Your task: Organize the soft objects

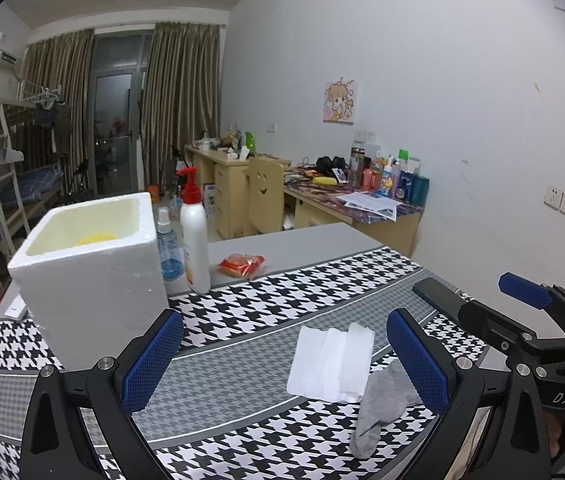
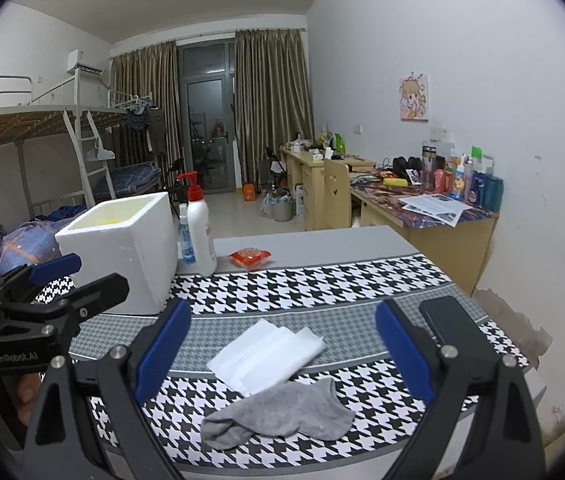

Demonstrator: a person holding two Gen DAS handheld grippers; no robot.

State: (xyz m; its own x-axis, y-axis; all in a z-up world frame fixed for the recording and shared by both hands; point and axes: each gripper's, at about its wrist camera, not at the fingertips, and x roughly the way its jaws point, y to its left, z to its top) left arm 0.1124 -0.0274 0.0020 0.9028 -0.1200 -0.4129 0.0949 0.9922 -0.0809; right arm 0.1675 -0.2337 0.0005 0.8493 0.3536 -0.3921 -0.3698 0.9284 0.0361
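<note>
A grey sock (image 2: pixel 282 414) lies on the houndstooth tablecloth (image 2: pixel 322 280) near the front edge, touching a folded white tissue (image 2: pixel 266 354) just behind it. In the left wrist view the sock (image 1: pixel 382 404) and the tissue (image 1: pixel 330 364) lie right of centre. A white foam box (image 1: pixel 90 276) with something yellow inside stands at the left; it shows as the foam box (image 2: pixel 122 248) in the right wrist view. My left gripper (image 1: pixel 286 352) is open above the cloth, left of the tissue. My right gripper (image 2: pixel 282 344) is open, with tissue and sock between its fingers' lines.
Beside the box stand a white pump bottle (image 1: pixel 194 236) and a blue spray bottle (image 1: pixel 168 244). A red snack packet (image 1: pixel 242 265) lies behind on the grey table. A dark phone (image 2: pixel 448 322) rests at the right of the cloth. Desks, a chair and bunk beds fill the room behind.
</note>
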